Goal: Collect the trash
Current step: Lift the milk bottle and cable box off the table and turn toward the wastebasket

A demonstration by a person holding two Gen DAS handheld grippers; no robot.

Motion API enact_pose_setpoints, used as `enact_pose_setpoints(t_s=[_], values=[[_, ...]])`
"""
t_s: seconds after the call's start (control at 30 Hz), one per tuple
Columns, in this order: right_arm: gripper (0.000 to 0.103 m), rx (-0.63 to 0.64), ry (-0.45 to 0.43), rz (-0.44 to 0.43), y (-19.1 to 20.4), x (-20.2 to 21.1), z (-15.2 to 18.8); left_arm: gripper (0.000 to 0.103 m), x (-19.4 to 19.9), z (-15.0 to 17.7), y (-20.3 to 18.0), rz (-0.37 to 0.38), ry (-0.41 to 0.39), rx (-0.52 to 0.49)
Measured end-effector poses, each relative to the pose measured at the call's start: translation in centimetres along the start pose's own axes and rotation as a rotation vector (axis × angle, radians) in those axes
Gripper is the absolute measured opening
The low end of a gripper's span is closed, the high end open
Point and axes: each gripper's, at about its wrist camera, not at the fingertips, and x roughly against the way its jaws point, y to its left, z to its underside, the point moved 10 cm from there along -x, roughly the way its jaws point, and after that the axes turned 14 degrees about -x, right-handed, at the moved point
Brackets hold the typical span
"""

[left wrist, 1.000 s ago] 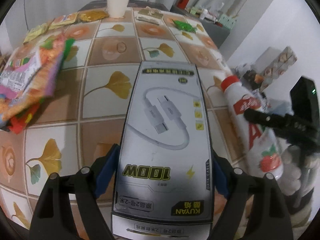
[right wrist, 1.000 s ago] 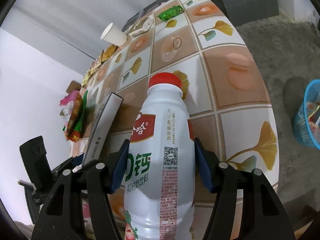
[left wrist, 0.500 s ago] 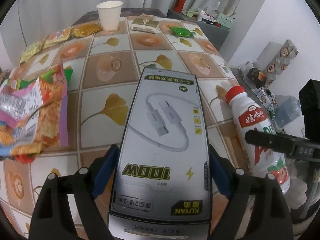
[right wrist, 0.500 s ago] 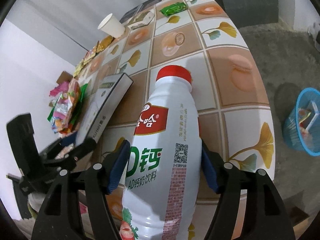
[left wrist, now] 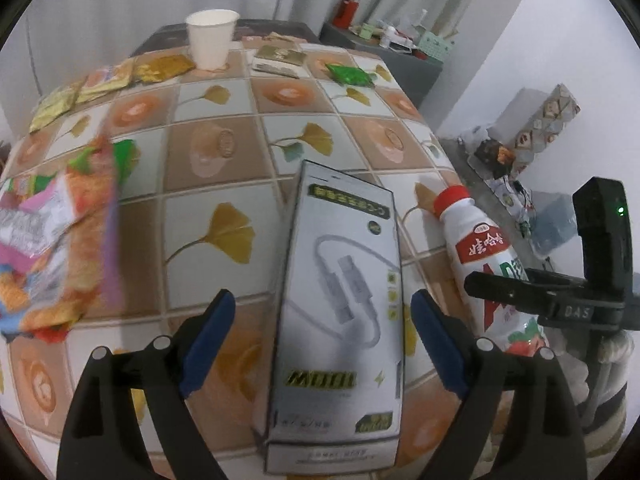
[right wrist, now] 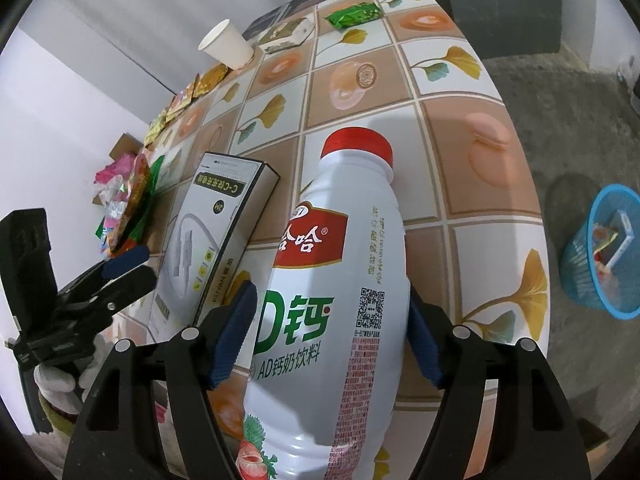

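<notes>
A grey cable box [left wrist: 340, 312] lies on the tiled table between the fingers of my left gripper [left wrist: 324, 332], which is open with gaps on both sides. It also shows in the right wrist view [right wrist: 212, 240]. My right gripper [right wrist: 332, 336] is shut on a white milk-drink bottle with a red cap [right wrist: 340, 300], its cap end resting near the table. The bottle also shows in the left wrist view [left wrist: 488, 268], right of the box. A blue trash basket [right wrist: 600, 252] with some trash in it stands on the floor to the right.
Snack bags [left wrist: 52, 240] lie piled at the left edge. A paper cup [left wrist: 210, 42], gold sachets [left wrist: 160, 70], a flat carton [left wrist: 280, 60] and a green wrapper [left wrist: 348, 74] lie at the far end. A grey cabinet [right wrist: 500, 4] stands beyond the table.
My left gripper has opened and let go of the cable box, which now lies on the table. Both grippers have drawn back slightly; the right one still holds the bottle.
</notes>
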Motion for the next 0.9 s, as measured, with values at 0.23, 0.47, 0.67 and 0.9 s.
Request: enact_pose_setpoints(t_s=[0.23, 0.47, 0.67, 0.9], values=[[0.068, 0.005, -0.005, 0.007, 0.0, 0.1, 0.0, 0.087, -1.9, -1.2, -1.2, -0.065, 0.03, -0.067], [0.068, 0.011, -0.018, 0.018, 0.1, 0.2, 0.0, 0.088, -3.1, -1.3, -2.1, -0.137, 0.054, -0.17], [0.068, 0.028, -0.026, 0.04, 0.2, 0.3, 0.0, 0.088, -3.7, -0.5, -1.2, -0.169, 0.082, -0.158], [0.068, 0.041, -0.037, 0.06, 0.3, 0.4, -0.1, 0.088, -4.3, 0.1, -1.2, -0.161, 0.108, -0.15]])
